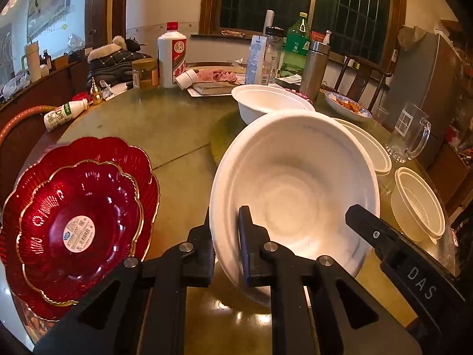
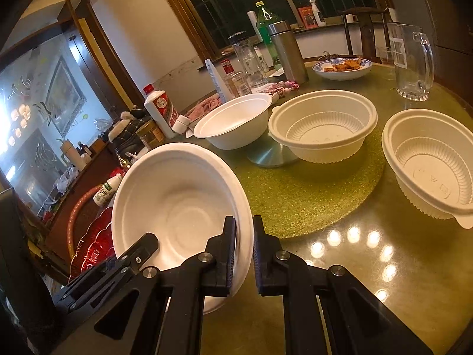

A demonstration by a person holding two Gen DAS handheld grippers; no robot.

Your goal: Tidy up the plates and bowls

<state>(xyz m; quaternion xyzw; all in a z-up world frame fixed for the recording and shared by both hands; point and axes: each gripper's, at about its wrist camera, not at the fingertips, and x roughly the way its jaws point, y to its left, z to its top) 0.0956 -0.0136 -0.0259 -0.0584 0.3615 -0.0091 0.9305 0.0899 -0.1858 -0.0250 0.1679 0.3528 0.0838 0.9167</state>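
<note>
Dark windows are backing a cluttered round bench [image 1: 177, 124]. Both grippers are holding one smooth white bowl [image 1: 295, 189], tilted above the bench: the left gripper [image 1: 225, 245] is pinching its left rim, the right gripper [image 2: 244, 254] its right rim, fingers straddling the wall. Best judged, keeping both grips level while lowering it into the matching smooth bowl [image 2: 236, 124] will nest it cleanly. Every white bowl is sitting empty; the patterned dish [image 2: 343, 68] is holding food.

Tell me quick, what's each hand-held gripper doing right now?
Left hand-held gripper: shut on the white foam bowl rim.
Right hand-held gripper: shut on the same bowl's opposite rim.
</note>
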